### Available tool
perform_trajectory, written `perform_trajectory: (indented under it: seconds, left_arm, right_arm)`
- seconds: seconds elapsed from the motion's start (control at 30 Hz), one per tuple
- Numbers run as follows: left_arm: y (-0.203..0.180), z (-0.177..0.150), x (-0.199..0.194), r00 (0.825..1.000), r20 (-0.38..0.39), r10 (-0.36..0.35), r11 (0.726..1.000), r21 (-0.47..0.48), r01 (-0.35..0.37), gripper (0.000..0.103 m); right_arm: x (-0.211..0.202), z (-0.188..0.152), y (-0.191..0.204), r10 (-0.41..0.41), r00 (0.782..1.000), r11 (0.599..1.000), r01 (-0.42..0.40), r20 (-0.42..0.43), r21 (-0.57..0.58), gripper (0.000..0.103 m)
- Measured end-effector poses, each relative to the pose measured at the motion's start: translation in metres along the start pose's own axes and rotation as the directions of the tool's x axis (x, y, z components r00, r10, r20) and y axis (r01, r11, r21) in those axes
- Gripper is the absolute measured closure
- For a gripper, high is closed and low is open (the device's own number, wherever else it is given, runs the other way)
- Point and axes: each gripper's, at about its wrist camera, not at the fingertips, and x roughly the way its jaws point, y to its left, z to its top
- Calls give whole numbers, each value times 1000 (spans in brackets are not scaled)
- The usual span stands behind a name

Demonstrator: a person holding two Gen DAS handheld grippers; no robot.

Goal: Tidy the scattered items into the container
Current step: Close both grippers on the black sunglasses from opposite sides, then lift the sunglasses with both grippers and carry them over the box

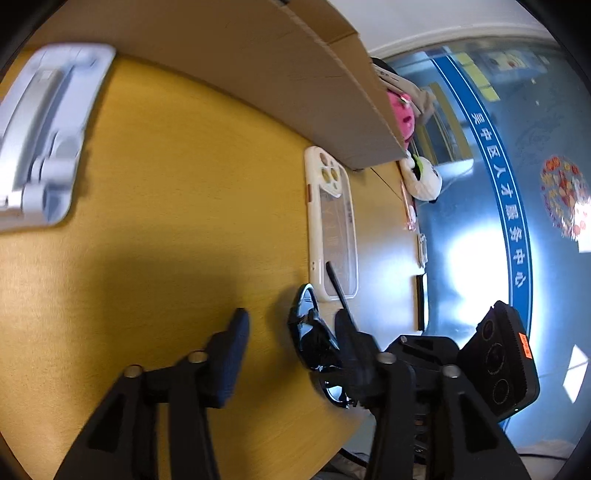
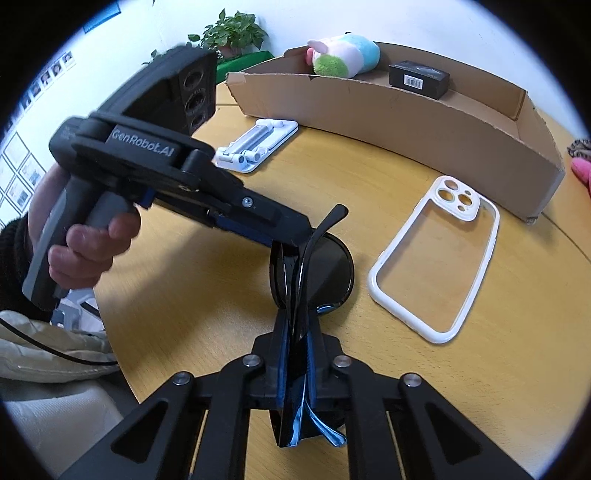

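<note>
Clamping the folded black sunglasses (image 2: 310, 280) between its two pads, the right claw (image 2: 295, 354) held them edge-on just above the yellow bench (image 2: 192, 280), one temple arm sticking up past the lens. The left claw (image 1: 291, 339) stood apart: one of its fingers (image 1: 231, 354) hung clear over bare wood, and the other sat right beside the sunglasses (image 1: 314, 339), though whether it touched them could not be told. From the right wrist view, a person's hand (image 2: 85, 254) gripped the left tool's handle, its tip reaching down to the top of the frames.

A white phone case (image 2: 436, 258) with a clear back lay flat on the bench just beside the sunglasses, between them and the cardboard box (image 2: 388, 110). A white folding phone stand (image 2: 258, 144) lay flat near the box's front wall, well apart from the case. Inside the box sat a pastel plush toy (image 2: 343, 55) and a small black carton (image 2: 419, 79) with a barcode label. A potted plant (image 2: 232, 33) stood behind the box's left end.
</note>
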Motion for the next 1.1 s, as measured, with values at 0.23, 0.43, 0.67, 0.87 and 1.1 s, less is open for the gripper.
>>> perform_trajectory:
  seconds: [0.23,0.43,0.67,0.87,1.1]
  left_arm:
    - [-12,-5,24,993,-78,-90,996,-11,90,42]
    - [-12,-1,21,994,-69,-84,996,-18,83,70]
    - [-39,24,-7,999,-6,-33,997,67,33,74]
    - [-93,75,-39,998,61,2,976,215,-16,76]
    - [-167,149,-77,987,154,55,912,394,-112,76]
  right_arm:
    - [1,3,7,-3,1000,1000,3,19,-5,95]
    - [2,10,9,-18,999,1000,18,37,-10,95]
    - [-13,37,10,-52,994,998,54,97,-22,95]
    - [-46,87,2,-104,977,993,114,188,-42,95]
    - [-92,168,-29,-137,944,988,153,299,-29,96]
